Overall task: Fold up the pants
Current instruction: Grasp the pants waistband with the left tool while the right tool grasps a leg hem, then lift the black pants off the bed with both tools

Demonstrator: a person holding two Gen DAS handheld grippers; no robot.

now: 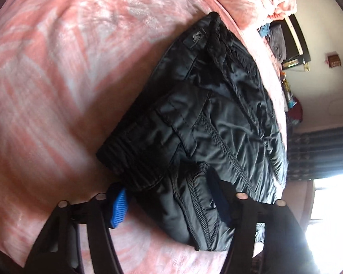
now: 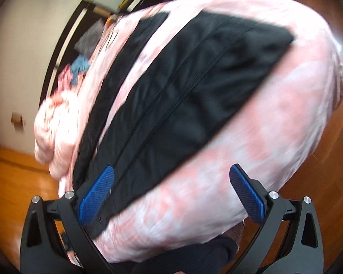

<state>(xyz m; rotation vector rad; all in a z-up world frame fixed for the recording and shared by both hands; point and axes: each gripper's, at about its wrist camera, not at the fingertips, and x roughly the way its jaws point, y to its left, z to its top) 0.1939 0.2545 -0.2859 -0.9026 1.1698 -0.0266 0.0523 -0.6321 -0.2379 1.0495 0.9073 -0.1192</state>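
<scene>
Black shiny pants (image 1: pixel 208 118) lie folded in a bundle on a pink bed cover (image 1: pixel 45 80). My left gripper (image 1: pixel 171 205) is open, its blue pads (image 1: pixel 120 207) wide apart on either side of the bundle's near edge; the right pad is partly hidden by cloth. In the right wrist view the pants (image 2: pixel 194 86) stretch away as a long black band on the pink cover (image 2: pixel 274 125). My right gripper (image 2: pixel 171 196) is open and empty above the bed, left pad (image 2: pixel 96 196) over the pants' near end, right pad (image 2: pixel 248 197) over the cover. This view is blurred.
A bunched pink blanket (image 2: pixel 54 123) lies at the bed's far side. A dark shelf (image 1: pixel 295 41) with clothes stands against the white wall. Wooden floor (image 2: pixel 16 171) surrounds the bed. A bright window (image 1: pixel 331 217) is at the right.
</scene>
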